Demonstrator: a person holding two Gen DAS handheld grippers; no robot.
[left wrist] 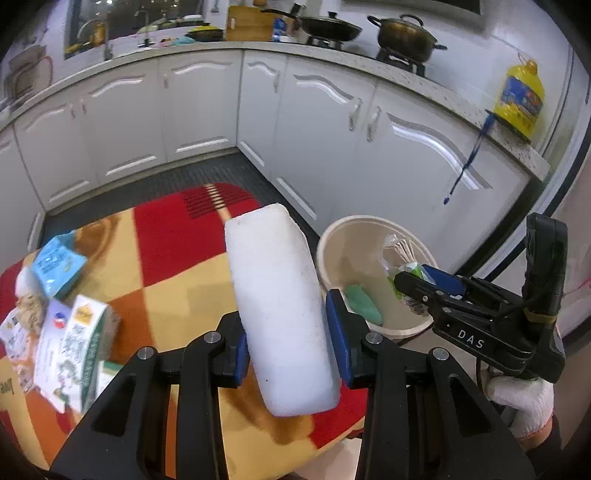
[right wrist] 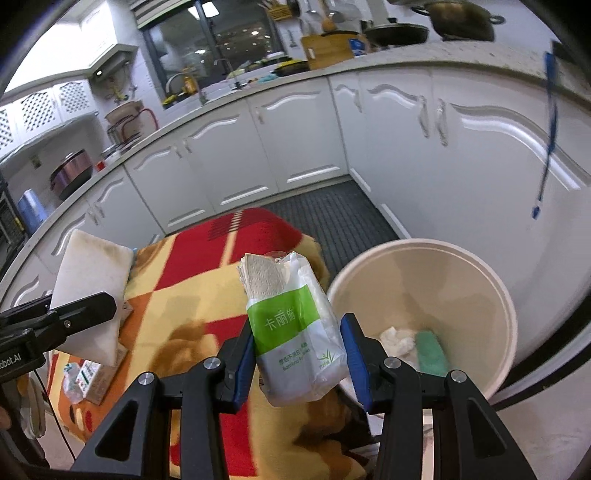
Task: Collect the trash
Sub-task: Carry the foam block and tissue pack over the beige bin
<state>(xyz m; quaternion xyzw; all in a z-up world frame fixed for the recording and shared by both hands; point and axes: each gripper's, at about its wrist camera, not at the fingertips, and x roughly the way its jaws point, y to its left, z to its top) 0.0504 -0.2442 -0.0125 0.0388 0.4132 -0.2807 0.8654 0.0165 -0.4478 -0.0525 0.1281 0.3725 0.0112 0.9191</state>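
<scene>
My left gripper (left wrist: 286,341) is shut on a white foam block (left wrist: 280,306) and holds it above the red and yellow tablecloth (left wrist: 177,273); the block also shows in the right wrist view (right wrist: 92,291). My right gripper (right wrist: 299,363) is shut on a green and white tissue pack (right wrist: 295,332), held beside the rim of the cream trash bin (right wrist: 476,273). In the left wrist view the right gripper (left wrist: 424,290) reaches over the bin (left wrist: 347,254). The bin holds a green sponge (right wrist: 430,352) and white crumpled paper (right wrist: 397,339).
Several boxes and packets (left wrist: 62,325) lie at the table's left edge. White cabinets (left wrist: 325,122) run behind, with a dark floor mat (right wrist: 332,218) below. A yellow oil bottle (left wrist: 521,96) stands on the counter at right. Pots (left wrist: 404,35) sit on the stove.
</scene>
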